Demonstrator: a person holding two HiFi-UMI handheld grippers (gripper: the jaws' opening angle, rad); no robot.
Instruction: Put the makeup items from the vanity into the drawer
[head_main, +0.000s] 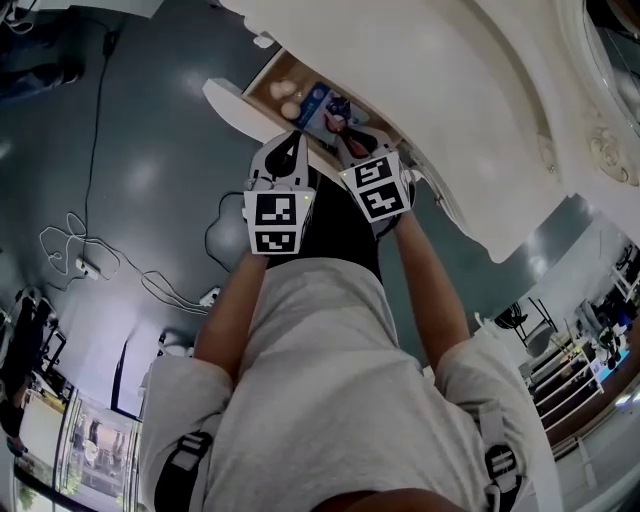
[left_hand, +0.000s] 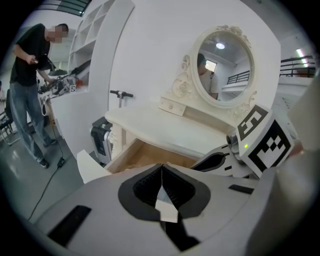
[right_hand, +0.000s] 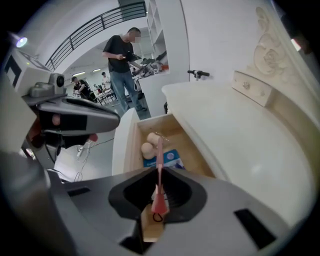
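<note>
Sponges: two; packet: one; stick: one

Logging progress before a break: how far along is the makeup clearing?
Done: two beige rounded sponges and a flat blue packet lie in the open wooden drawer. In hand: the right gripper pinches a thin pink stick near it; the left gripper is shut, empty. Left: drop that stick; the visible part of the white vanity top shows nothing more.

The drawer is bare matt wood, the vanity smooth cream paint with a soft sheen, the floor glossy grey.
</note>
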